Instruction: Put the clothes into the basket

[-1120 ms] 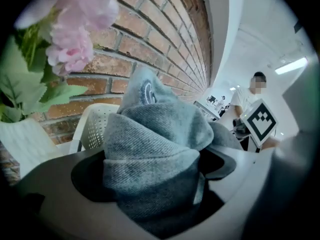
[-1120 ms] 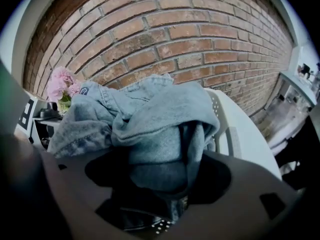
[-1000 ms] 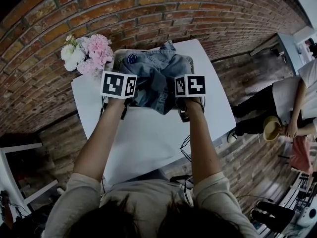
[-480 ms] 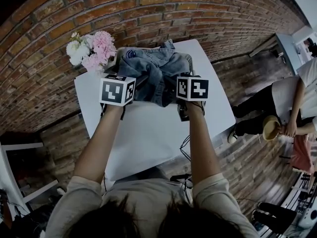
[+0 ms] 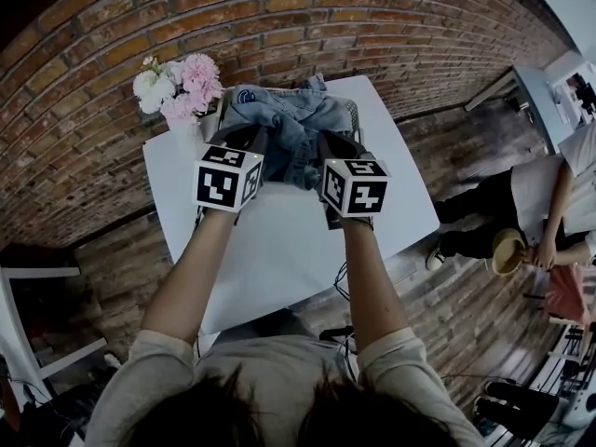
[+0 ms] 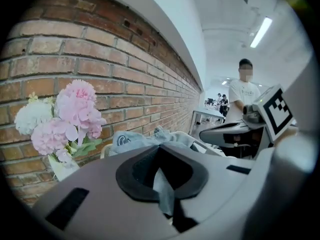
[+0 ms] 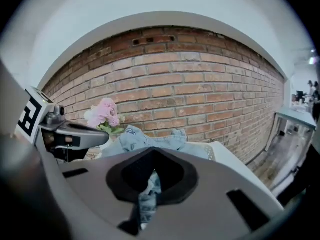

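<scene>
A blue denim garment (image 5: 279, 119) lies heaped over a white mesh basket (image 5: 355, 112) at the far end of the white table (image 5: 279, 250). My left gripper (image 5: 250, 140) is at its near left edge and my right gripper (image 5: 328, 147) at its near right edge. Both pairs of jaws have just been closing, and each now pinches a fold of denim. In the left gripper view the fold (image 6: 163, 190) is squeezed between the pads; the right gripper view shows the same (image 7: 148, 193). The garment (image 7: 150, 140) stretches from both grips over the basket.
A vase of pink and white flowers (image 5: 177, 84) stands left of the basket, close to my left gripper. A brick wall runs behind the table. People stand off to the right (image 5: 521, 203), away from the table.
Both grippers have risen from the garment's near hem and closed on the denim. The hem that hung over the basket's front is now lifted.
</scene>
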A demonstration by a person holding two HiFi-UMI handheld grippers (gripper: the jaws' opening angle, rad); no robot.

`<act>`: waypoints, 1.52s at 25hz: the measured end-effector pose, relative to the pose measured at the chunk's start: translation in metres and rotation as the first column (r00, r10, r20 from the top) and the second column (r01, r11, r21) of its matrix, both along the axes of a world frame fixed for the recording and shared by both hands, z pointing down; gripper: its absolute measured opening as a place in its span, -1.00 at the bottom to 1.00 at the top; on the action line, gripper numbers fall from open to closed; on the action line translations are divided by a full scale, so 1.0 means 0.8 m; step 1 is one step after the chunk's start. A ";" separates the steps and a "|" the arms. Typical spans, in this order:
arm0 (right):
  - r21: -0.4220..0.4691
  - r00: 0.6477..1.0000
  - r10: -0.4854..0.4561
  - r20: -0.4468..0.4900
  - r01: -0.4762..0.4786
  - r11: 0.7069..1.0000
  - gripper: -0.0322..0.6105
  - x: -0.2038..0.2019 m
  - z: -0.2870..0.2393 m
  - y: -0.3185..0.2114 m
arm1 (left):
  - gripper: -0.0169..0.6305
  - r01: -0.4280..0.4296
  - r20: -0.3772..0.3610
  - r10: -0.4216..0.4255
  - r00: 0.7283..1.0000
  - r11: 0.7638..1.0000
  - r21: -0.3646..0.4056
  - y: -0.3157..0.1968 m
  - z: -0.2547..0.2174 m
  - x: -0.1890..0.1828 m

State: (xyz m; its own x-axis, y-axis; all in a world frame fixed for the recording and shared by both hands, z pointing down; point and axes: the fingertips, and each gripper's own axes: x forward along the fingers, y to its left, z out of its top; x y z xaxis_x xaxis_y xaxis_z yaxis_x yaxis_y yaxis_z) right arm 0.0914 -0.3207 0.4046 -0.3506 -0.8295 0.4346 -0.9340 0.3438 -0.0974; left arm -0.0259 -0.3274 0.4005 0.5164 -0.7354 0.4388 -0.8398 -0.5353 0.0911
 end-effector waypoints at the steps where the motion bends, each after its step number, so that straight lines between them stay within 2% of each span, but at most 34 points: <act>1: 0.022 1.000 0.002 0.005 -0.002 1.000 -0.88 -0.002 -0.006 0.004 | -0.92 0.003 0.000 -0.003 1.000 1.000 0.023 0.004 -0.004 0.002; 8: 0.184 1.000 0.009 -0.012 -0.007 0.983 -0.88 -0.024 -0.062 0.055 | -0.92 0.007 -0.006 -0.006 1.000 0.985 0.173 0.060 -0.053 0.015; 14: 0.259 1.000 0.014 0.003 -0.014 0.966 -0.88 -0.041 -0.099 0.113 | -0.92 -0.008 -0.011 0.012 1.000 0.965 0.263 0.125 -0.094 0.017; 21: 0.312 0.999 -0.008 -0.048 0.023 0.950 -0.88 -0.060 -0.122 0.175 | -0.92 -0.022 -0.015 0.028 0.999 0.947 0.321 0.183 -0.118 0.018; 26: 0.341 0.999 -0.036 -0.010 0.037 0.939 -0.88 -0.068 -0.137 0.210 | -0.92 -0.023 -0.028 0.035 0.999 0.937 0.350 0.215 -0.133 0.019; 33: 0.394 0.999 -0.020 -0.047 0.037 0.918 -0.88 -0.063 -0.163 0.252 | -0.92 -0.017 -0.050 0.038 0.998 0.927 0.375 0.261 -0.148 0.019; 38: 0.363 0.997 -0.040 -0.062 0.060 0.930 -0.89 -0.060 -0.157 0.282 | -0.92 0.001 -0.071 0.026 0.997 0.933 0.359 0.283 -0.143 0.014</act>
State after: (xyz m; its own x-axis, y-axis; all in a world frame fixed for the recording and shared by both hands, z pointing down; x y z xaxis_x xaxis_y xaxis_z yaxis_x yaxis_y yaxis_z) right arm 0.0438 -0.0948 0.2787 -0.3809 -0.9161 0.1249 -0.9150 0.3929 0.0917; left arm -0.0149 -0.1007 0.2860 0.5470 -0.8301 0.1078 -0.8311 -0.5540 -0.0481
